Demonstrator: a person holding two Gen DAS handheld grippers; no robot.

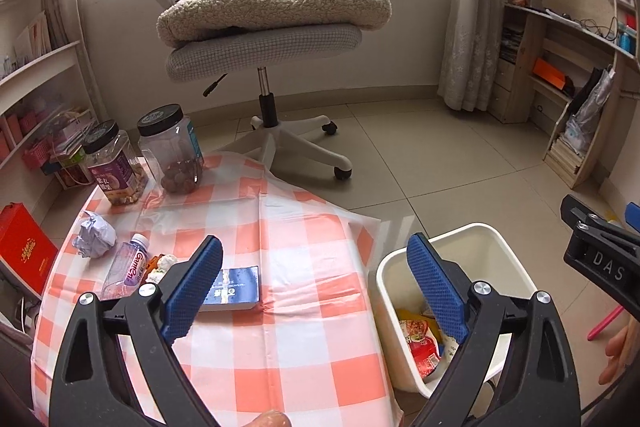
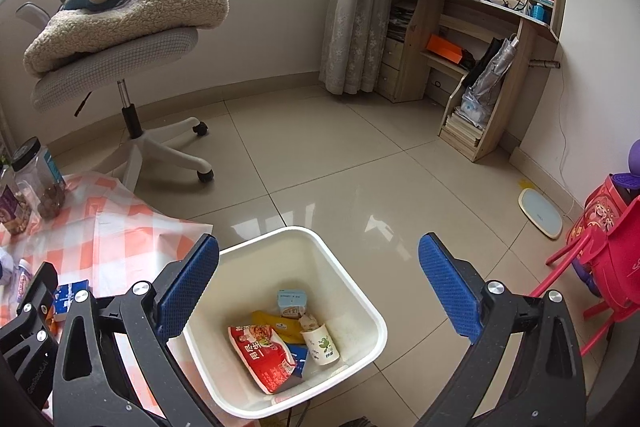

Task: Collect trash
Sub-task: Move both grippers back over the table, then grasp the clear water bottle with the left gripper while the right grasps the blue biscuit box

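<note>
My left gripper (image 1: 315, 241) is open and empty, over the orange-checked tablecloth (image 1: 280, 355) near the table's right edge. On the cloth to its left lie a crumpled paper ball (image 1: 94, 233), a clear plastic bottle (image 1: 128, 267) on its side and a blue booklet (image 1: 236, 287). A white bin (image 1: 460, 239) stands on the floor beside the table. My right gripper (image 2: 319, 240) hangs open and empty above the white bin (image 2: 360, 291). Inside the bin are a red snack packet (image 2: 264, 355), a paper cup (image 2: 320, 343), a small carton (image 2: 292, 301) and a yellow wrapper (image 2: 280, 327).
Two black-lidded jars (image 1: 116, 167) (image 1: 172, 147) stand at the table's far edge. An office chair (image 1: 264, 47) with a blanket and plush monkey is beyond. A red child's chair with a backpack (image 2: 608, 255) and a floor scale (image 2: 540, 213) are right of the bin.
</note>
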